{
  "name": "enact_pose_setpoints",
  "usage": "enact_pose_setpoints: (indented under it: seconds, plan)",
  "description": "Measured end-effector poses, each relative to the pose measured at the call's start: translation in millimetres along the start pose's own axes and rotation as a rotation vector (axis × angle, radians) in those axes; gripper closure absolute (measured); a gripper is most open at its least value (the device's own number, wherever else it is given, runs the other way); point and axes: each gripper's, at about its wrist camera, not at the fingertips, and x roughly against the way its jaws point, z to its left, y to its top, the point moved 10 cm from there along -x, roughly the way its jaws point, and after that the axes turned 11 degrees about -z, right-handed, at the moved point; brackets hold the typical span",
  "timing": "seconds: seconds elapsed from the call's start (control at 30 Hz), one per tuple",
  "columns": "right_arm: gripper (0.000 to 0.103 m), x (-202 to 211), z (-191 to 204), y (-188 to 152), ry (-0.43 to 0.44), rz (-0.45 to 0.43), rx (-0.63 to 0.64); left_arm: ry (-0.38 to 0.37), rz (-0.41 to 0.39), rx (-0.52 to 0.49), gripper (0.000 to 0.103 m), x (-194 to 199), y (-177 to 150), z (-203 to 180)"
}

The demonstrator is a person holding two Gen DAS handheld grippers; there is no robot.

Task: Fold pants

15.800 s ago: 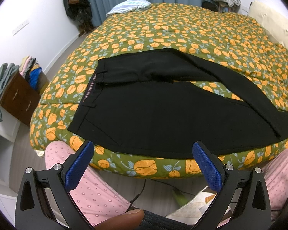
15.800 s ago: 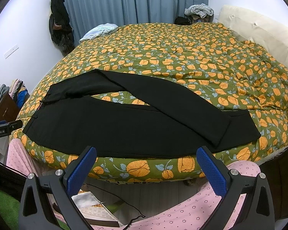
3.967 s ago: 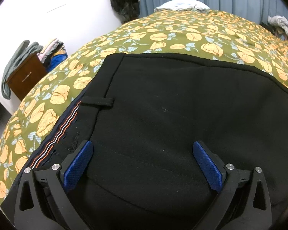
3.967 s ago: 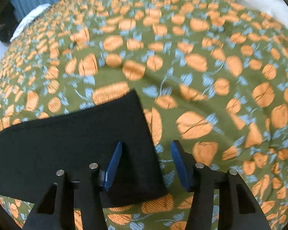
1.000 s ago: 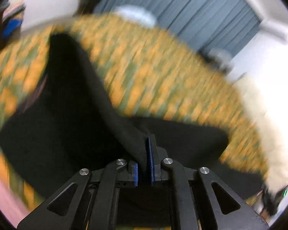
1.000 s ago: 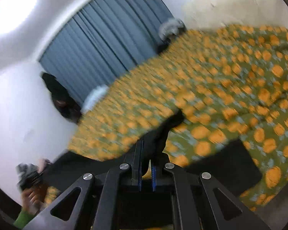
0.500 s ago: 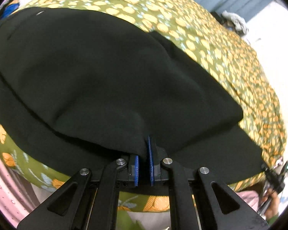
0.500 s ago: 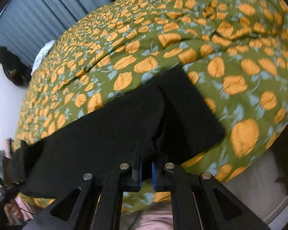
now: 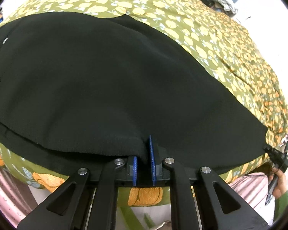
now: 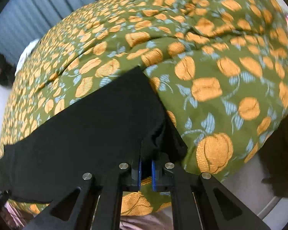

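Observation:
The black pants point(image 9: 109, 84) lie on the bed, one leg folded over the other, along the near edge. My left gripper point(image 9: 143, 159) is shut on the pants' near edge, toward the waist end; its blue pads point(image 9: 151, 153) pinch the cloth. My right gripper point(image 10: 146, 169) is shut on the pants point(image 10: 98, 130) at the hem end, low over the bed edge, with cloth bunched between its pads. In the left wrist view the right gripper point(image 9: 276, 157) shows at the far right.
The bed carries a green cover with orange flowers point(image 9: 211, 28) point(image 10: 211, 76). A pile of clothes point(image 9: 223, 1) lies at the far side. Blue curtains point(image 10: 28, 13) hang behind. My pink-clad legs point(image 9: 7, 191) are by the bed edge.
Both grippers have come down toward the near bed edge with the top leg, laying it flat over the lower leg. The cloth has spread and the views sit closer.

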Motion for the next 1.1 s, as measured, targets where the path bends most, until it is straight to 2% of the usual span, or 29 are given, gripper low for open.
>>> enact_pose_setpoints:
  seconds: [0.1,0.5,0.77,1.1]
  plan:
    - [0.096,1.3,2.1,2.0,-0.02,-0.006,0.031,-0.008,0.005,0.009,0.093,0.4,-2.3,2.4]
    - [0.095,-5.0,-1.0,-0.8,-0.034,0.012,0.018,-0.015,-0.027,-0.045,0.1,13.3,-2.0,-11.7]
    - [0.095,-6.9,0.8,-0.8,-0.04,0.02,0.021,-0.009,0.03,-0.031,0.101,10.0,-14.7,-6.2]
    - [0.095,-8.3,0.3,-0.5,-0.044,0.025,0.019,0.0,0.057,-0.051,0.1,8.9,-20.0,-3.9]
